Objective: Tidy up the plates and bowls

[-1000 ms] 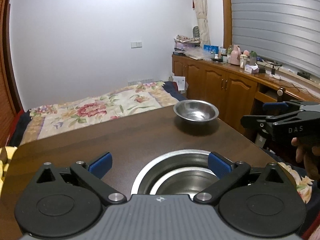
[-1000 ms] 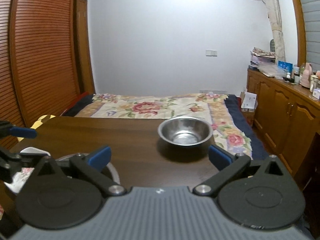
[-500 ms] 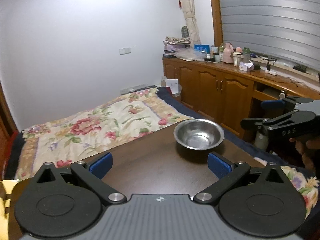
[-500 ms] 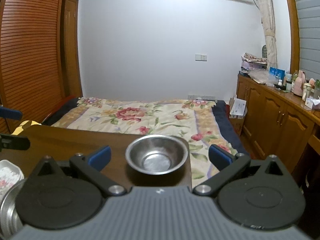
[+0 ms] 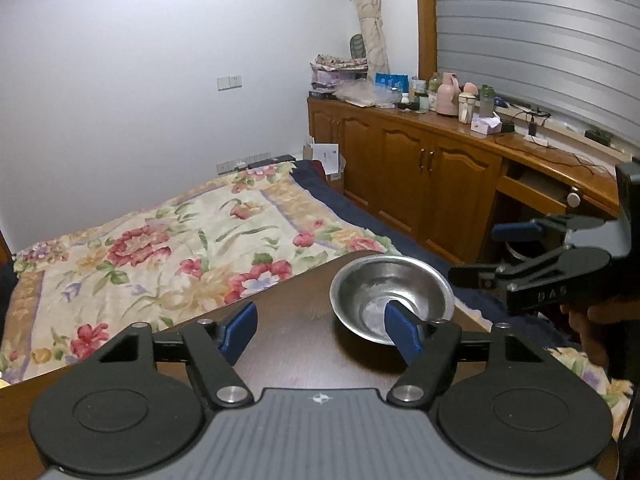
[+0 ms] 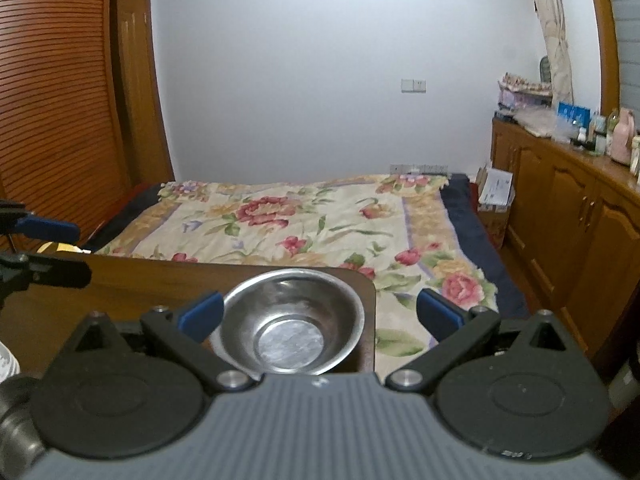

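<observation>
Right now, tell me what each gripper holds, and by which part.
Nothing is held. The left gripper is closing beside the steel bowl, one finger in front of its rim; the right gripper stands open around it.

Left claw [image 5: 320, 330] — black linkage arms, blue pads, silver pivot screws, ribbed grey body — right claw [image 6: 318, 314] identical.

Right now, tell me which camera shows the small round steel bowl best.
The right wrist view: the small round steel bowl sits centred and close, its rim and flat bottom almost wholly exposed. In the left wrist view the bowl lies further off to the right, with one blue fingertip pad covering part of it.
</observation>
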{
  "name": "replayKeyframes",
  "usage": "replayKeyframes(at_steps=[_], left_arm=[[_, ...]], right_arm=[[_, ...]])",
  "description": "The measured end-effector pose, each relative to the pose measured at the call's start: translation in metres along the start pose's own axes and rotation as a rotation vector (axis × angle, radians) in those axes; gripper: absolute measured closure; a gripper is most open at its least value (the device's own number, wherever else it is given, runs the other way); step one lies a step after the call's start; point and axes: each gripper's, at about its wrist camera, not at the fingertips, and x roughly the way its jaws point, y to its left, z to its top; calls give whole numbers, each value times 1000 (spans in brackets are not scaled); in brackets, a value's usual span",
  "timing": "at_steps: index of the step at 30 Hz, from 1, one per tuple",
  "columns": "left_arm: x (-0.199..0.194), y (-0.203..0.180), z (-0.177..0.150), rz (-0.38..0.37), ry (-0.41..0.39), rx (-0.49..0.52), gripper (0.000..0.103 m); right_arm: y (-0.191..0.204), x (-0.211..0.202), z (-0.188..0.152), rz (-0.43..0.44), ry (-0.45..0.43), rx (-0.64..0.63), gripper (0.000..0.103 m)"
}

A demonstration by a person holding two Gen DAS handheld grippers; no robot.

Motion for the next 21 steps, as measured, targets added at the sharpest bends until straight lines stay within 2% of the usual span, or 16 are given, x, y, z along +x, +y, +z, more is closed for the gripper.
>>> replayKeyframes(at_steps=[2,4,8,18,21], left_arm=[[10,0,3,-9,10,0,33],[22,1,6,-16,29,-1,36],[47,2,10,-29,73,1,45],[96,4,13,-81,170,2,59],[108,4,12,-98,191,-13,62]], right_arm=[[-3,8,-1,7,20,11,18],[-6,16,-2,19,37,24,19],[-9,28,-4,23,62,32,34],[-22,42,-15,53,121,89,44],[-23,43,-17,71,136,110,51]])
